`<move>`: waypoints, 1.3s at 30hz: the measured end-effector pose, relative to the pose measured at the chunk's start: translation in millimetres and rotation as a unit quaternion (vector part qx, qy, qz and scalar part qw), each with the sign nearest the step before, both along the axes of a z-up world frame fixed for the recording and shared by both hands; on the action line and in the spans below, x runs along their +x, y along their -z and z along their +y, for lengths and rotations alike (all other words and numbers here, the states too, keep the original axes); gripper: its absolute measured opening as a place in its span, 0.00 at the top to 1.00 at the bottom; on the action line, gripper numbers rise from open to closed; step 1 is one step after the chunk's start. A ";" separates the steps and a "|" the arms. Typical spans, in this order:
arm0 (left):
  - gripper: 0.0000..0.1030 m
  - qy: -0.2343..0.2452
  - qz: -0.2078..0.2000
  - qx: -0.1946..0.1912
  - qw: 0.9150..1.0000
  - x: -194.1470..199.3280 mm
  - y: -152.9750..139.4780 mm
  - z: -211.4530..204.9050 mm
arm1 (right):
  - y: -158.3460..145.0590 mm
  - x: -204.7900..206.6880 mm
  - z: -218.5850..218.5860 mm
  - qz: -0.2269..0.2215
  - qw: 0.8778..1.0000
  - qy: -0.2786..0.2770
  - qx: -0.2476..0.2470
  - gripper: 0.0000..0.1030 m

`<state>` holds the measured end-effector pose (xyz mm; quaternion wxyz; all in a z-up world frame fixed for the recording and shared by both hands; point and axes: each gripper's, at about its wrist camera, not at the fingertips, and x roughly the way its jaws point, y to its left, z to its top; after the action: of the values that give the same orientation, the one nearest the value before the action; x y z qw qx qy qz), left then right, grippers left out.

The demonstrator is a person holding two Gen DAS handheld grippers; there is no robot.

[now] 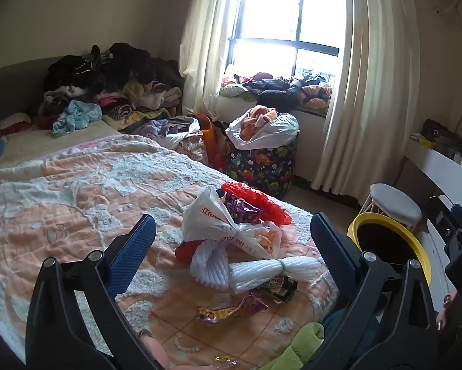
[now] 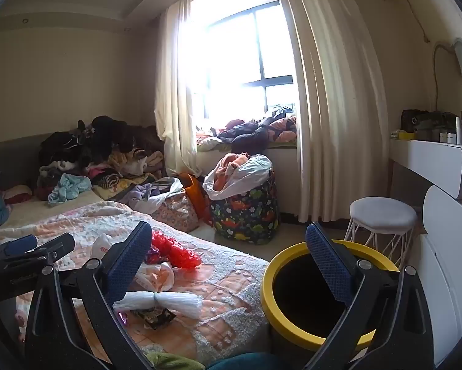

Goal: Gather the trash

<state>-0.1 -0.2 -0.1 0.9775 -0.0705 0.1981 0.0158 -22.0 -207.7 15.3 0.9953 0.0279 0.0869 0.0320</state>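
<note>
the trash lies in a loose heap on the bed [image 1: 61, 191], near the corner closest to the bin [image 1: 391, 246]. the bed's blanket is peach and white.

the left claw [image 1: 231, 240] is spread wide with nothing between its blue pads, tipped down over the heap. between its fingers in the left wrist view sit a knotted white plastic bag [image 1: 218, 219] with orange print, a crumpled red bag [image 1: 255, 200] behind it toward the bed's far edge, and a shiny purple wrapper [image 1: 240, 208] tucked between those two. nearer the camera lies a white foam net sleeve [image 1: 261, 273], tied in the middle with a band, and a dark printed wrapper [image 1: 280, 288] is touching its underside. a gold and purple foil wrapper [image 1: 231, 306] lies flat on the blanket closest to the bed's near edge.

the right claw [image 2: 227, 256] is also spread wide and holds nothing. it points nearly level over the bed corner, one finger over the blanket and the other over the mouth of the bin, which stands on the floor just beside the bed; its rim is yellow and its inside dark. a white stool [image 2: 382, 219] stands behind the bin. a dinosaur-print basket [image 2: 246, 212] full of cloth sits on the floor by the window, and clothes [image 1: 113, 83] are piled at the bed's far end.
</note>
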 end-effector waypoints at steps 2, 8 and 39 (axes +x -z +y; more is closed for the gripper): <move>0.11 -0.001 0.002 0.001 1.000 0.8 0.5 0.1 | 0.0 -0.4 -0.2 -0.007 1.000 0.000 0.003 0.06; 0.11 0.007 -0.005 0.007 1.000 -1.0 -6.2 -8.3 | -0.8 -1.3 -2.5 -0.006 1.000 0.001 0.003 0.06; 0.10 0.017 -0.016 0.005 1.000 -5.5 -10.1 -12.1 | -4.1 0.0 -7.2 -0.007 1.000 0.006 0.004 0.06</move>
<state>-5.6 -12.3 10.1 0.9810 -0.0626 0.1836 -0.0008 -22.0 -214.9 19.4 0.9960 0.0317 0.0796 0.0260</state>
